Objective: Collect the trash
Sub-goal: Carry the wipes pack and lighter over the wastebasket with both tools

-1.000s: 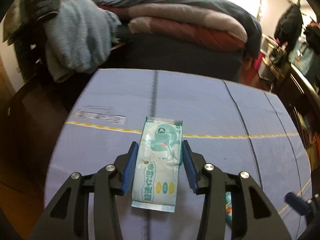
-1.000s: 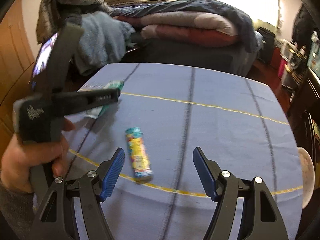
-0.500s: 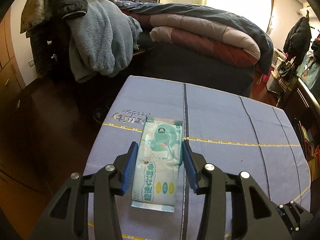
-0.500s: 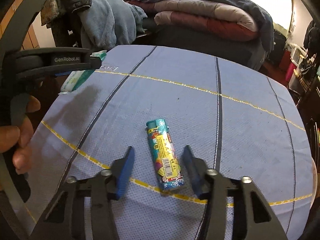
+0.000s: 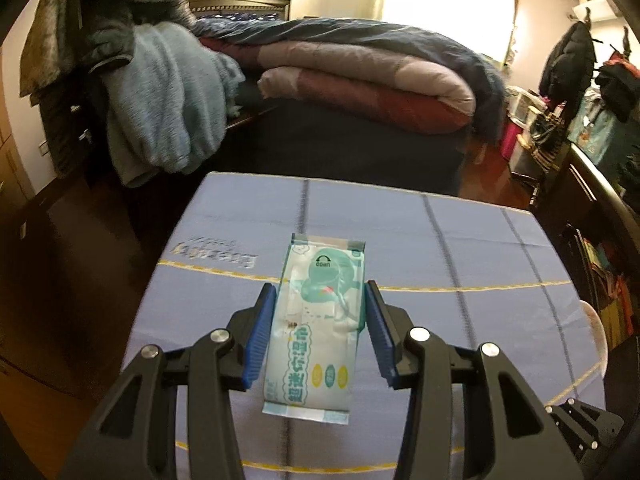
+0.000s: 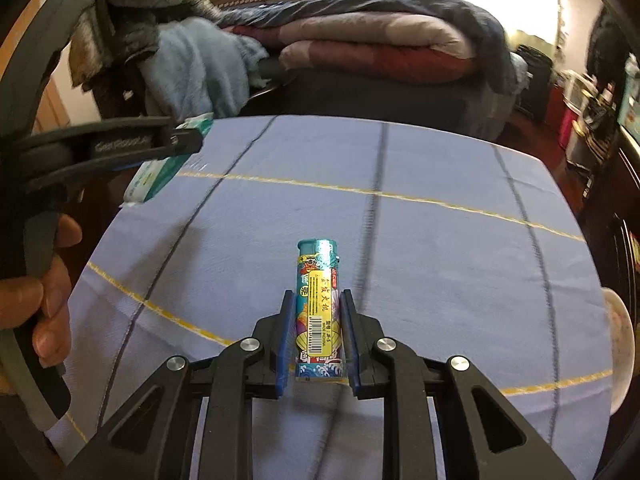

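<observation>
My left gripper point(image 5: 320, 320) is shut on a pale green wet-wipes packet point(image 5: 320, 320) and holds it lifted above the blue tablecloth point(image 5: 460, 248). The packet also shows at the left of the right wrist view point(image 6: 160, 168), in the left gripper point(image 6: 176, 142) held by a hand. My right gripper point(image 6: 318, 320) is shut on a colourful teal lighter point(image 6: 319, 304), which points away along the fingers, just above or on the tablecloth point(image 6: 440, 248).
A bed with folded quilts point(image 5: 360, 80) stands behind the table. Clothes hang over a chair point(image 5: 160, 100) at the back left. A pale round object point(image 6: 620, 344) sits at the table's right edge. Cluttered shelves point(image 5: 580, 140) stand at the right.
My right gripper moved onto the lighter and closed on it. My left gripper, holding the wipes packet, rose and drew back from the table.
</observation>
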